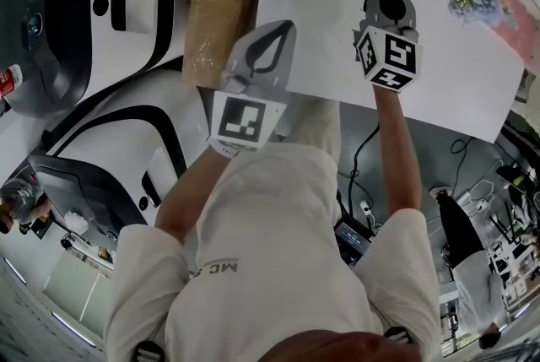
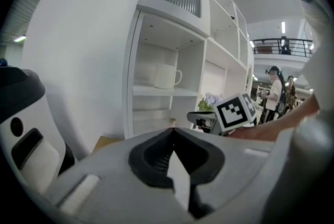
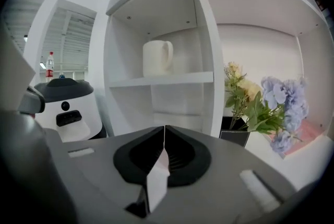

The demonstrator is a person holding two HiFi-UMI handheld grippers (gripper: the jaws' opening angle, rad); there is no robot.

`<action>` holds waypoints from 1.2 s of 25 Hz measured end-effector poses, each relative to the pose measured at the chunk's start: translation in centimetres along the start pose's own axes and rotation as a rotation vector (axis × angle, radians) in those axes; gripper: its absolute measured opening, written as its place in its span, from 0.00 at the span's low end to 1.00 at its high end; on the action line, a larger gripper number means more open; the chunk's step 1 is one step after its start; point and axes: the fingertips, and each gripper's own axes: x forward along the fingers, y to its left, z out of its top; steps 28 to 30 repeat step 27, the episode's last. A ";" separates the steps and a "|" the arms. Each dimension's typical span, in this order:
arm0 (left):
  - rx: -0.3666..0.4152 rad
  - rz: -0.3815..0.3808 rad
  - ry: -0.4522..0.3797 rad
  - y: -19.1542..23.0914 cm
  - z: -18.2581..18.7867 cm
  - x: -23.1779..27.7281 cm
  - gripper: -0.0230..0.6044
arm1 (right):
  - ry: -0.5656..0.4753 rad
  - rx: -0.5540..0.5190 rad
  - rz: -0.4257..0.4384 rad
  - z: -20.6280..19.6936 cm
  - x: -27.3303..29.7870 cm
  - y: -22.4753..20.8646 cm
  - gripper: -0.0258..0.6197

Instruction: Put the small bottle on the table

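Both claws are pressed shut on nothing: left gripper (image 2: 173,131) and right gripper (image 3: 164,129) face a white shelf unit (image 3: 204,50) holding a white ceramic mug (image 3: 156,58). One small red-labelled plastic bottle (image 3: 50,65), probably the task's, stands far off behind a black-and-white machine (image 3: 65,108). It looks untouched, so grasping and placing both remain.
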 end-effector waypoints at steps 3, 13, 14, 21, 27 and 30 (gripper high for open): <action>-0.007 -0.008 -0.028 -0.4 2.1 -0.8 0.04 | 0.004 -0.006 0.039 1.8 -2.2 0.8 0.04; -0.008 -0.021 -0.108 -1.0 7.8 -4.1 0.04 | -0.058 -0.050 0.155 9.7 -11.8 4.9 0.04; -0.010 -0.022 -0.115 -1.0 8.2 -4.4 0.04 | -0.059 -0.062 0.164 10.2 -12.6 5.3 0.04; 0.004 -0.040 -0.177 -1.8 11.5 -6.7 0.04 | -0.068 -0.110 0.194 12.9 -17.6 6.7 0.04; 0.024 -0.044 -0.179 -2.3 12.7 -9.0 0.04 | -0.065 -0.105 0.193 14.1 -21.3 7.6 0.04; 0.024 -0.044 -0.179 -2.3 12.7 -9.0 0.04 | -0.065 -0.105 0.193 14.1 -21.3 7.6 0.04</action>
